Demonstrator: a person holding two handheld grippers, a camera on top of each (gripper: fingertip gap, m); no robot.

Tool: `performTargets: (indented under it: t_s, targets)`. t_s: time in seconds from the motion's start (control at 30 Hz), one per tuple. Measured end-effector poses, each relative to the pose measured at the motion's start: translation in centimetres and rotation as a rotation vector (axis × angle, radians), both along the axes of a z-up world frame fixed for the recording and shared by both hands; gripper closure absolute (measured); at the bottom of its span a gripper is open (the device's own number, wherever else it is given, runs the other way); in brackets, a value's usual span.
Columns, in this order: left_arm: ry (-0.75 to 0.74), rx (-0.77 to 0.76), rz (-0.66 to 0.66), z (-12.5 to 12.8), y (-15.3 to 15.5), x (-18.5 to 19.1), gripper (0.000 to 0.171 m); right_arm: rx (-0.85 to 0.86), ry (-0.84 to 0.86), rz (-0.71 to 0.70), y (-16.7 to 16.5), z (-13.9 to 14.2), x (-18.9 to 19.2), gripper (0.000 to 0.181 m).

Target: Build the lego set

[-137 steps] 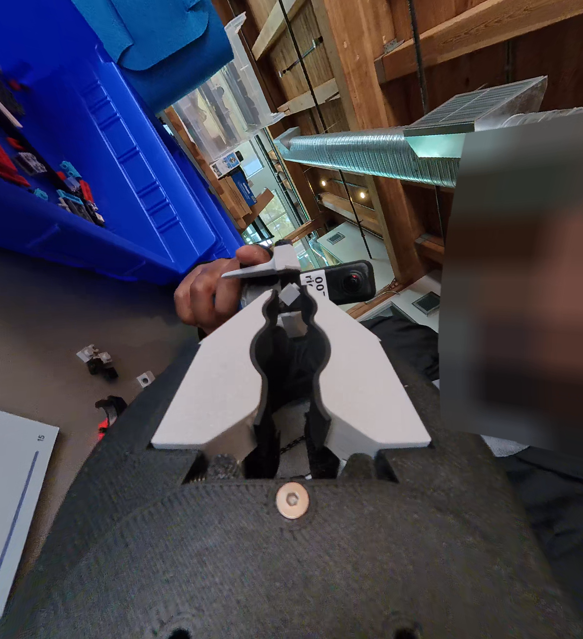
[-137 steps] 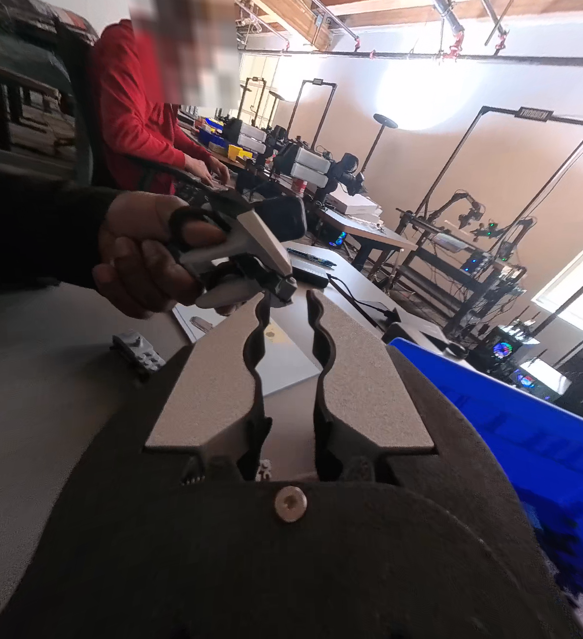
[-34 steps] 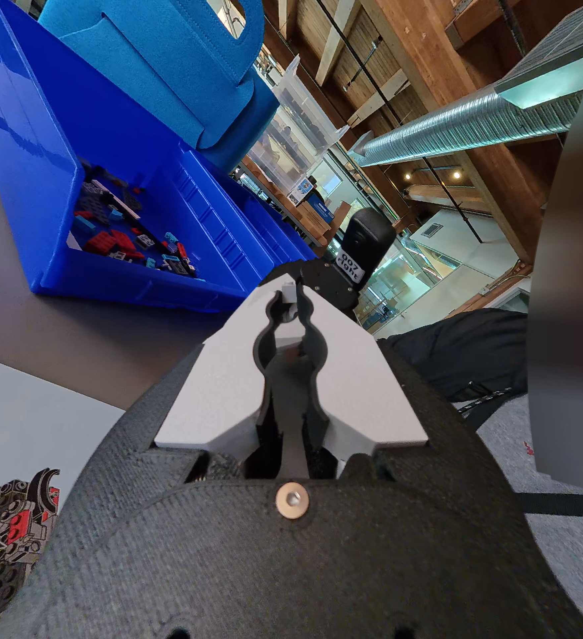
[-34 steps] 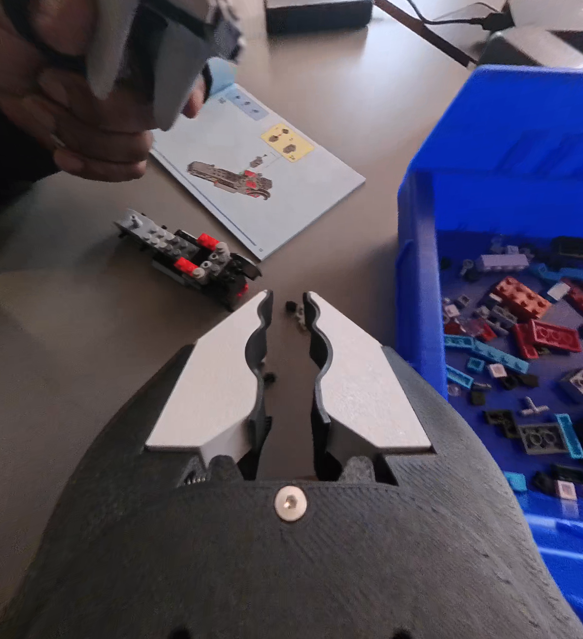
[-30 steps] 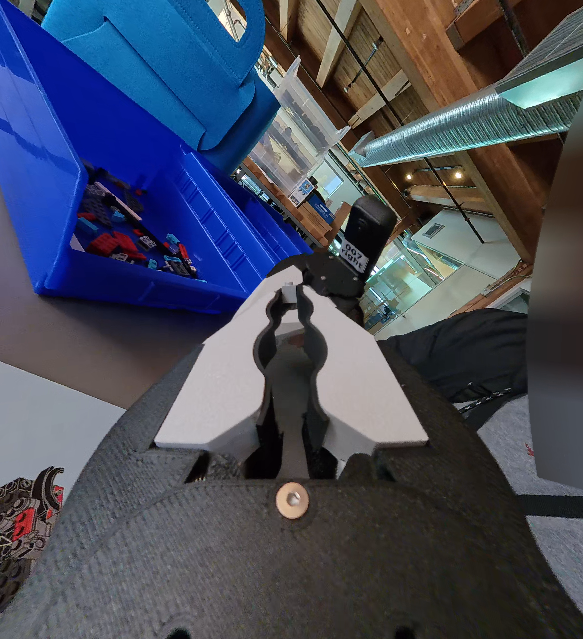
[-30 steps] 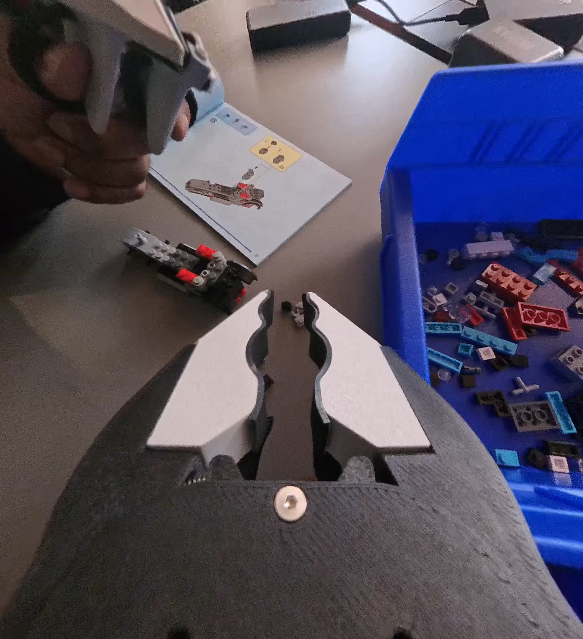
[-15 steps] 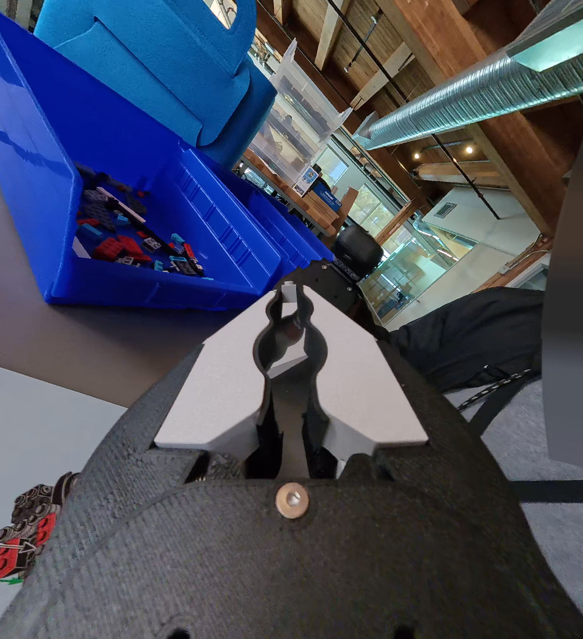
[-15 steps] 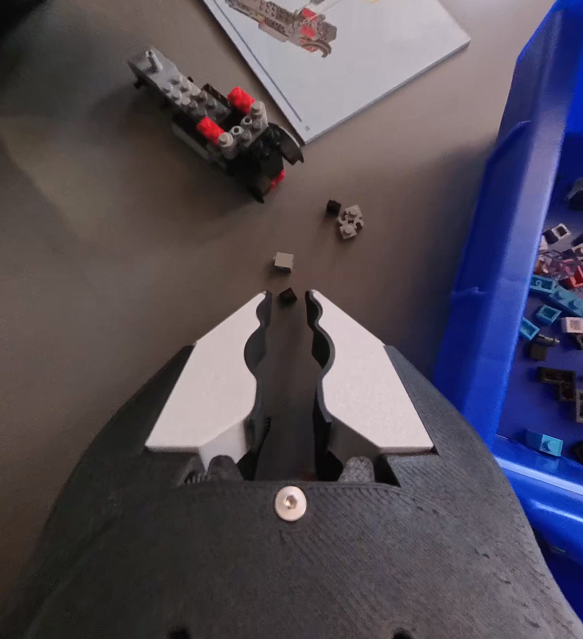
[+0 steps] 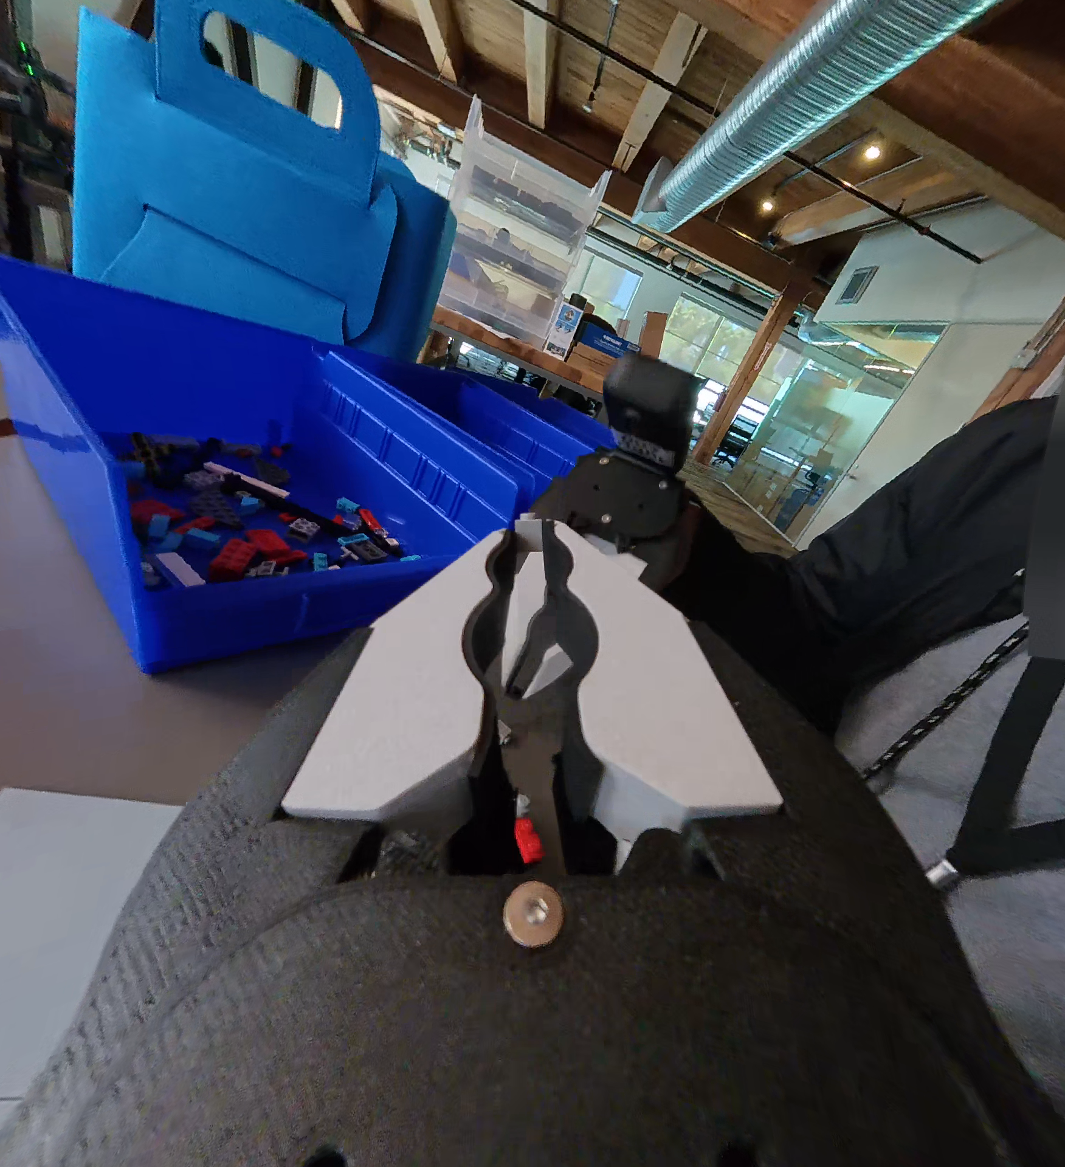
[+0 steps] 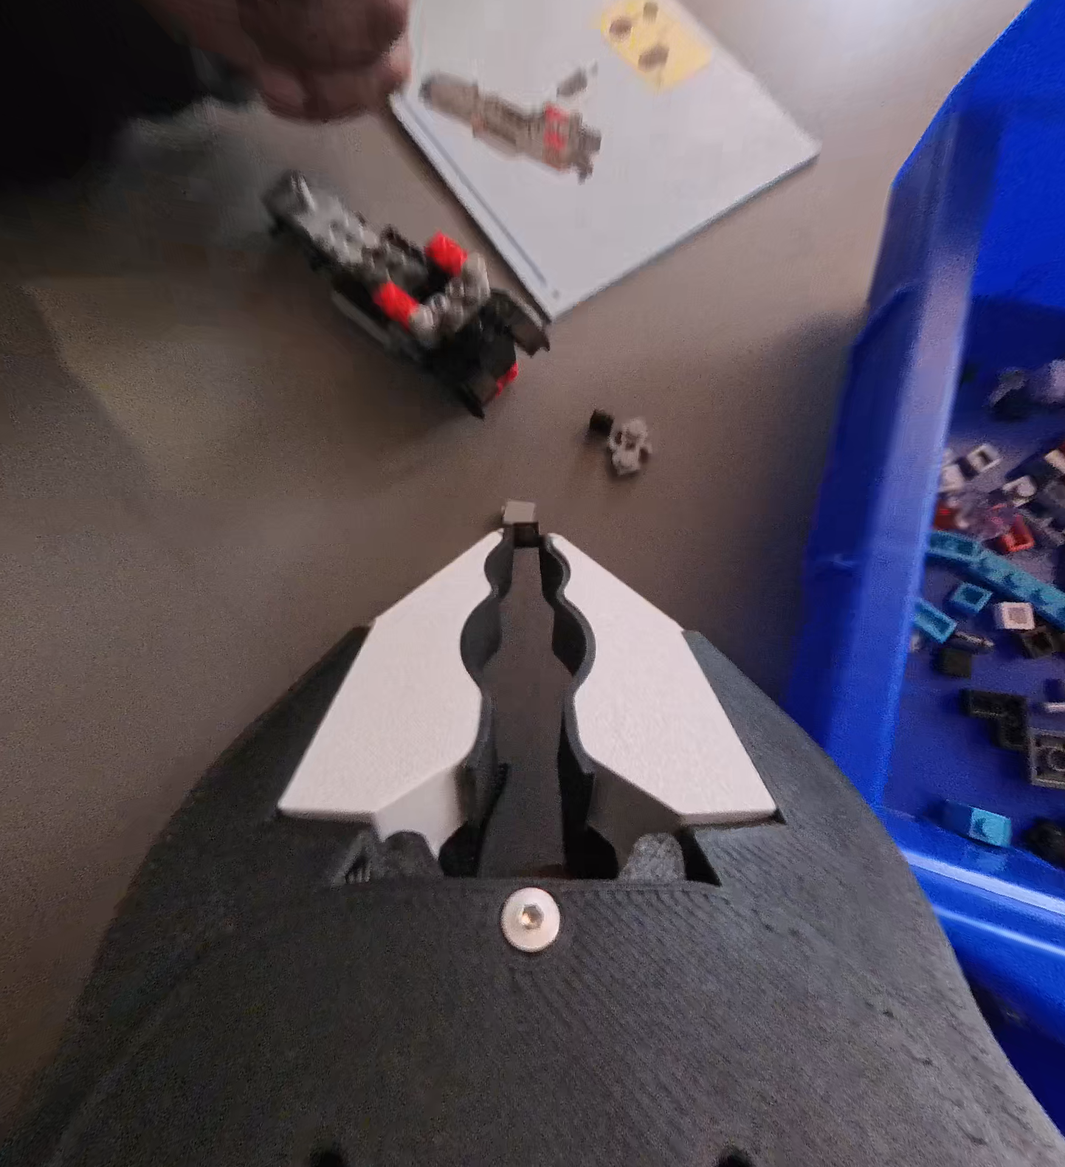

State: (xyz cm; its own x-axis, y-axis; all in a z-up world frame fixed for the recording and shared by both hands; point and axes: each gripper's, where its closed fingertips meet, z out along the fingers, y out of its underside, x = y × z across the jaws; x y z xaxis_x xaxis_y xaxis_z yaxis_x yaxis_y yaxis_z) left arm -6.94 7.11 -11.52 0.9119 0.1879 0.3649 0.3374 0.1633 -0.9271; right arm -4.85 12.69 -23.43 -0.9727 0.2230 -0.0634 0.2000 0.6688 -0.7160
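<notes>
My right gripper (image 10: 522,537) has dropped to the table and narrowed its jaws onto the tiny black cube brick (image 10: 525,538) at frame centre, just below a small grey cube brick (image 10: 518,512). My left gripper (image 9: 530,544) stays pinched on a small light-grey brick (image 9: 531,530), so mating the two looks next; the half-built grey, black and red model (image 10: 410,297) waits upper left

The grey-brown tabletop (image 10: 170,505) carries a blue bin (image 10: 858,505) of loose bricks along its right side. An open instruction booklet (image 10: 612,189) lies flat farther back, and just beside its near corner sits a partly built black, grey and red model (image 10: 403,297). Nearer, apart from the model, rest a tiny black piece (image 10: 598,421) touching a pale grey cluster (image 10: 630,445), and a small grey brick (image 10: 519,513), blurred, seemingly on the surface.
</notes>
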Motion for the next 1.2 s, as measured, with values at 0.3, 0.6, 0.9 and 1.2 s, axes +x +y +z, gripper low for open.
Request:
performTargets:
  t_s: [0.3,0.6,0.9,1.2]
  targets:
    - [0.121,0.025,0.023,1.0,0.8,0.9,0.163,-0.263,0.068,0.069,-2.9,13.6,-1.4,0.172]
    - [0.341,0.045,0.121,2.7,0.1,1.5,0.163,-0.289,0.051,0.247,-7.1,17.0,0.0,0.172]
    - [0.403,0.116,0.137,3.7,-0.2,2.1,0.163,-0.258,0.086,0.311,-7.0,17.5,0.2,0.172]
    - [0.412,0.129,0.135,3.9,-0.2,2.2,0.163,-0.230,0.077,0.337,-7.3,16.6,0.7,0.172]
